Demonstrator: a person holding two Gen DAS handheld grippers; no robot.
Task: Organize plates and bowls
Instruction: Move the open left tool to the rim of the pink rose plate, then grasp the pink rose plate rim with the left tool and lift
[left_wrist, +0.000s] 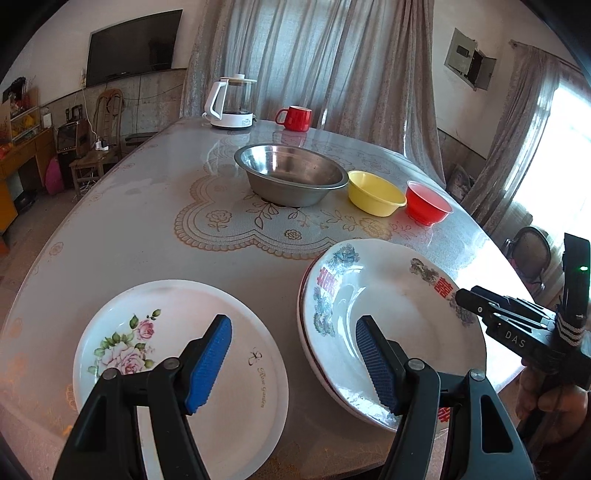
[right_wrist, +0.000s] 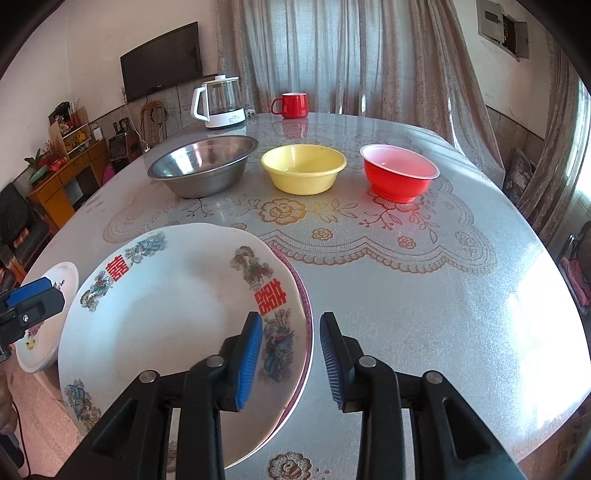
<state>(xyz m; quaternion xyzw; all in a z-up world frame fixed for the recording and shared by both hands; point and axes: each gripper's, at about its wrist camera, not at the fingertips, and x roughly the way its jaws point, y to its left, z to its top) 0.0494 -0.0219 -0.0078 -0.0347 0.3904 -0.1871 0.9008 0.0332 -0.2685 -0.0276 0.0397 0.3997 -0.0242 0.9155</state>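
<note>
Currently, left claw (left_wrist: 293, 363) hangs open between rose plate (left_wrist: 177, 354) and stacked plates (left_wrist: 388, 314); right claw (right_wrist: 291, 362) straddles their rim, unclamped.

The lower plate (right_wrist: 300, 291) under the dragon plate (right_wrist: 166, 314) shows only its rim

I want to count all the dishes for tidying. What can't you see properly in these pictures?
- Plate under the dragon plate: right wrist view shows only a pink rim; how many lie beneath is hidden.
- Rose plate: its near part is hidden by the left gripper fingers in the left wrist view.
- Small writing on the rose plate: too small to read surely.
- Steel bowl base: hidden by its wall.
</note>
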